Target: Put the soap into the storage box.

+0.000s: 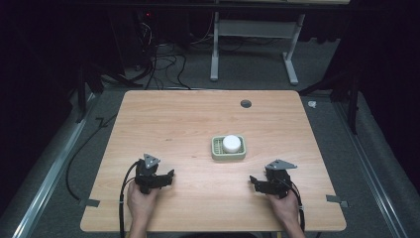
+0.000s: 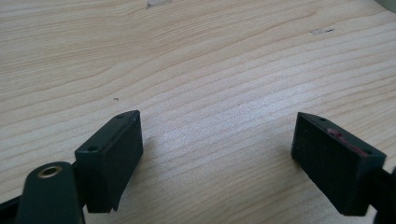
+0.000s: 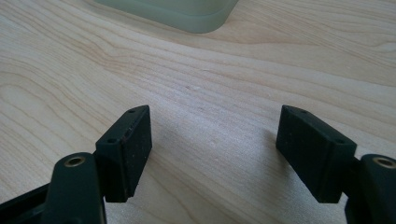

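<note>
Item: 1 white round object (image 1: 231, 143) seated in a pale green tray (image 1: 216, 153) at mid-table, untouched; left gripper (image 1: 170, 174) and right gripper (image 1: 252, 179) are rested near the table's front edge, jaws parted and empty; approach judged pending, a forward reach being called for.

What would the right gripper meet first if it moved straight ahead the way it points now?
Probably the pale green tray. In the right gripper view it lies ahead of the open, empty jaws of the right gripper, slightly off to one side, with bare wooden table between. Depth is unclear, so a near miss is possible.
</note>
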